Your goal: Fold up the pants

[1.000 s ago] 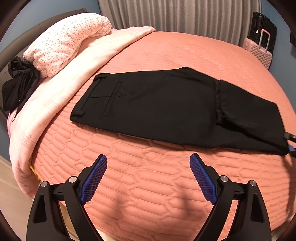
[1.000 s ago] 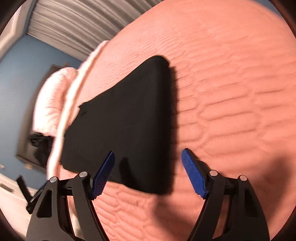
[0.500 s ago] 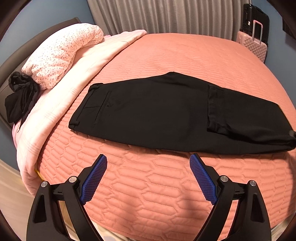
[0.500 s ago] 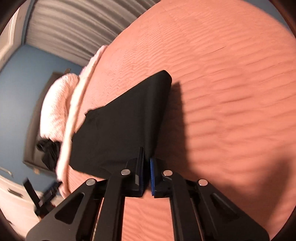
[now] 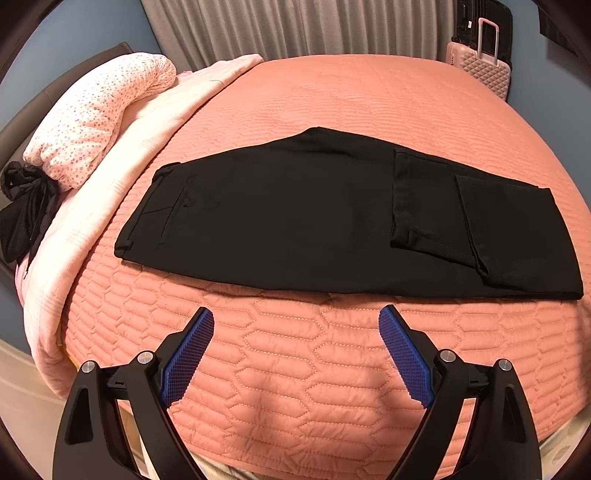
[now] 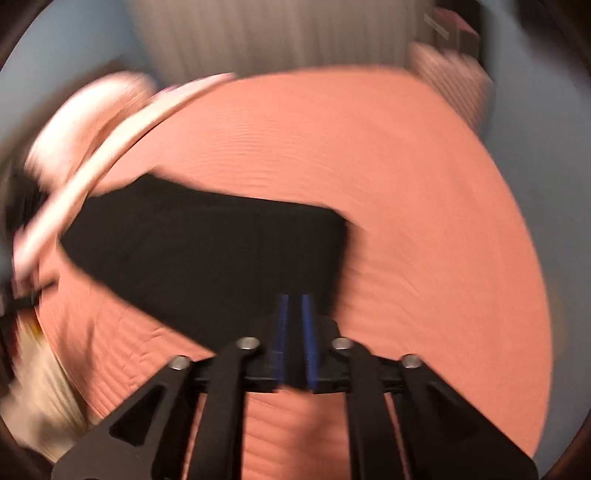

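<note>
Black pants [image 5: 295, 218] lie flat across the salmon quilted bed [image 5: 332, 92], waistband at the left and the leg ends folded back over the right part. My left gripper [image 5: 295, 354] is open and empty, hovering over the quilt just in front of the pants' near edge. In the blurred right wrist view the pants [image 6: 207, 251] fill the left middle. My right gripper [image 6: 294, 306] has its blue pads nearly together at the pants' near right edge. I cannot tell whether cloth is between them.
A pink spotted duvet roll [image 5: 99, 114] and a pale pink blanket [image 5: 122, 162] lie along the bed's left side. A black garment [image 5: 26, 214] hangs at the far left. A pink suitcase [image 5: 480, 70] stands by the grey curtain [image 5: 295, 26].
The right gripper closed from wide open and swung round over the pants' right end. The leg ends now lie further folded onto the pants. The left gripper stayed open and drew back a little.
</note>
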Demonstrator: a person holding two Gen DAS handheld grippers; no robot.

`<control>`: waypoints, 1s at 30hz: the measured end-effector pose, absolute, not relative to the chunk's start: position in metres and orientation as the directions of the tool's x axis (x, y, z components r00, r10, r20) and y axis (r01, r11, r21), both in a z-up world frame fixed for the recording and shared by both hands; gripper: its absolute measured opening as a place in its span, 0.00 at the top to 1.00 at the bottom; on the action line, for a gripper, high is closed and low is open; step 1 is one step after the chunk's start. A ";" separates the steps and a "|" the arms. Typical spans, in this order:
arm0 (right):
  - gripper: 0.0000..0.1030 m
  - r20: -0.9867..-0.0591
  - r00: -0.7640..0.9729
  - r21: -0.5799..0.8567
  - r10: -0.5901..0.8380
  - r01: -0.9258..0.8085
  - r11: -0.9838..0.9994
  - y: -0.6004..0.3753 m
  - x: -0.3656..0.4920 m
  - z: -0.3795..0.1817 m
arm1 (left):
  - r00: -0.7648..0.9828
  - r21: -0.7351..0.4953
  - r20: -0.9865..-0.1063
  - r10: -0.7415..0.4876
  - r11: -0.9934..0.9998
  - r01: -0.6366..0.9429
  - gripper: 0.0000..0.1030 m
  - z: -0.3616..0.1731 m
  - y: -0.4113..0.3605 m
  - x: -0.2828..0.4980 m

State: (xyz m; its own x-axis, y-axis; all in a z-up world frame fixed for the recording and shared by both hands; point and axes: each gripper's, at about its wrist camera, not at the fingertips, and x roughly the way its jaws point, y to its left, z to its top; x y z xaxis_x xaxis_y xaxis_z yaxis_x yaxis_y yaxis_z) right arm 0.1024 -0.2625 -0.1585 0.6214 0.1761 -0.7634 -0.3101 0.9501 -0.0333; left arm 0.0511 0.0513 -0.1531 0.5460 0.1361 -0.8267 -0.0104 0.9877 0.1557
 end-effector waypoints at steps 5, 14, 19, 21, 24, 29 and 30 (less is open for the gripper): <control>0.35 -0.766 0.614 -0.268 0.189 -0.573 0.774 -0.137 0.108 -0.206 | 0.544 0.139 -0.829 0.130 0.990 -0.024 0.13 -0.151 0.061 0.051; 0.92 -0.835 0.393 0.186 0.385 -0.458 0.869 -0.179 0.160 -0.211 | 0.544 0.084 -0.832 0.110 0.994 -0.072 0.13 -0.155 0.101 0.060; 0.93 -0.763 0.488 0.260 0.425 -0.370 0.892 -0.179 0.185 -0.171 | 0.532 0.041 -0.843 0.084 0.995 -0.091 0.13 -0.162 0.113 0.065; 0.92 -0.755 0.528 0.187 0.388 -0.394 0.900 -0.171 0.189 -0.158 | 0.532 0.033 -0.843 0.079 0.995 -0.096 0.13 -0.160 0.118 0.065; 0.91 -0.793 0.500 0.130 0.347 -0.417 0.900 -0.158 0.195 -0.172 | 0.553 0.036 -0.829 0.086 0.994 -0.102 0.13 -0.158 0.125 0.062; 0.85 -0.849 0.494 -0.106 0.188 -0.507 0.856 -0.121 0.186 -0.217 | 0.526 0.025 -0.846 0.088 0.992 -0.126 0.13 -0.167 0.135 0.061; 0.84 -0.850 0.498 -0.128 0.172 -0.512 0.850 -0.125 0.180 -0.224 | 0.528 0.019 -0.845 0.084 0.992 -0.127 0.13 -0.166 0.136 0.060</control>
State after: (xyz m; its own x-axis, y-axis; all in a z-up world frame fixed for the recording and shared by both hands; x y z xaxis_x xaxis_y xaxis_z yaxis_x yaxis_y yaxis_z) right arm 0.1800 -0.1251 -0.2235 0.4980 0.1722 -0.8499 -0.5117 0.8496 -0.1278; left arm 0.0603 0.1361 -0.1664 0.5279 0.0836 -0.8452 -0.1273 0.9917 0.0185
